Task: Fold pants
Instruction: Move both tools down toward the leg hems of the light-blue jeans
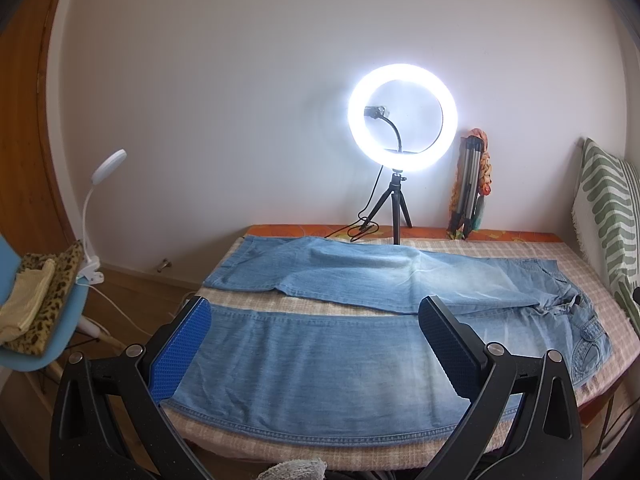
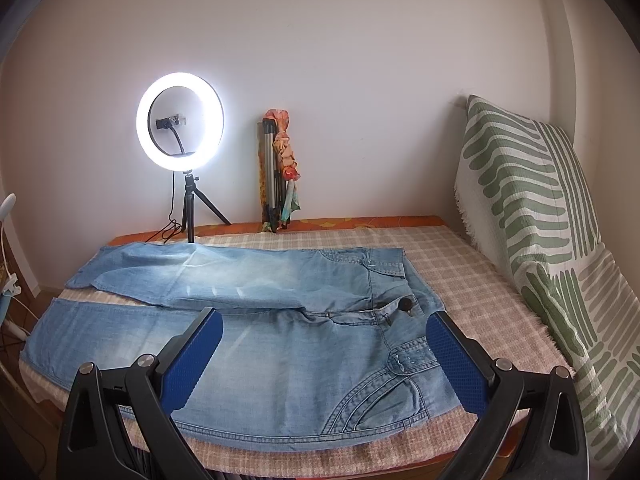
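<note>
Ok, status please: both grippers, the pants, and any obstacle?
Left hand-held gripper open, right hand-held gripper open, both empty. Jeans spread flat on bed, unfolded. Ring light behind jeans, not blocking.

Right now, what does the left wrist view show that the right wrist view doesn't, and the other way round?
Only the left wrist view shows the blue chair with folded cloths, the whole clip-on lamp, and the wooden door. Only the right wrist view shows the jeans' dark waist button and the front pocket stitching clearly. Both show the jeans spread flat with legs apart, the lit ring light, the folded tripod, the green-patterned cushion, and an open gripper, left gripper and right gripper, holding nothing.
</note>
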A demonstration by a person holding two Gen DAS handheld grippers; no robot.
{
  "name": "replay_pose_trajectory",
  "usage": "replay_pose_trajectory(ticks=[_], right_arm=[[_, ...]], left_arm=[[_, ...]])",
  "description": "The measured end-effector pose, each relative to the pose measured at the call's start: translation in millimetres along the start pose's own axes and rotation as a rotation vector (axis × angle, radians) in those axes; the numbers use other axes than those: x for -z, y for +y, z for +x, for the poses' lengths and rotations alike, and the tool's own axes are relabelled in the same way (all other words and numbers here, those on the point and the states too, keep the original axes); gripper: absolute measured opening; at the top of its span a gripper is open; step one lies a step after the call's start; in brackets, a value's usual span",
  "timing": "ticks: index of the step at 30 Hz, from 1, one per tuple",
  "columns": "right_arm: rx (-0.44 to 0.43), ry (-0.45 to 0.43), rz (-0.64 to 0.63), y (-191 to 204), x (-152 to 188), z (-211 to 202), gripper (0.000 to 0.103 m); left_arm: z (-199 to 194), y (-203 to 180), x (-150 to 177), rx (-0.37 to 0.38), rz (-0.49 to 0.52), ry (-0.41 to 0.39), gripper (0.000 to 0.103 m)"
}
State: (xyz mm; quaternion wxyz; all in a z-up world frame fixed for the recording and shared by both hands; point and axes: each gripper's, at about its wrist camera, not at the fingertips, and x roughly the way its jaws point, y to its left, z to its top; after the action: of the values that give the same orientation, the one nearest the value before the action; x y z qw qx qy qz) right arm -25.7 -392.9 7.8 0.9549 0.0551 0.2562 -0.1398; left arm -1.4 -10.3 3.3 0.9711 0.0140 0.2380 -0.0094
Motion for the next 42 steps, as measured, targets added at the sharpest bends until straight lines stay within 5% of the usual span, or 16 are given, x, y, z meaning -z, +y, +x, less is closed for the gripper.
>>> replay_pose_trajectory(ticks=[11,23,42], right_arm=[[-0.001,0.008,-0.006,-1.3,-1.9,4.2,0.103],[-0.041,0.005,-0.06,5.1,-45.6,63.7,0.103],[-0.319,0.077,-0.207,70.8,-116.0,219.5,0.103]], left_arm=[[14.0,8.8,3.8,0.017,-0.031,0.045,0.103],[66.8,21.8,0.2,0.008,-0.041,0.111,0.103],[208.8,41.4,-38.0,0.058,-0.043,0.2,0.098]])
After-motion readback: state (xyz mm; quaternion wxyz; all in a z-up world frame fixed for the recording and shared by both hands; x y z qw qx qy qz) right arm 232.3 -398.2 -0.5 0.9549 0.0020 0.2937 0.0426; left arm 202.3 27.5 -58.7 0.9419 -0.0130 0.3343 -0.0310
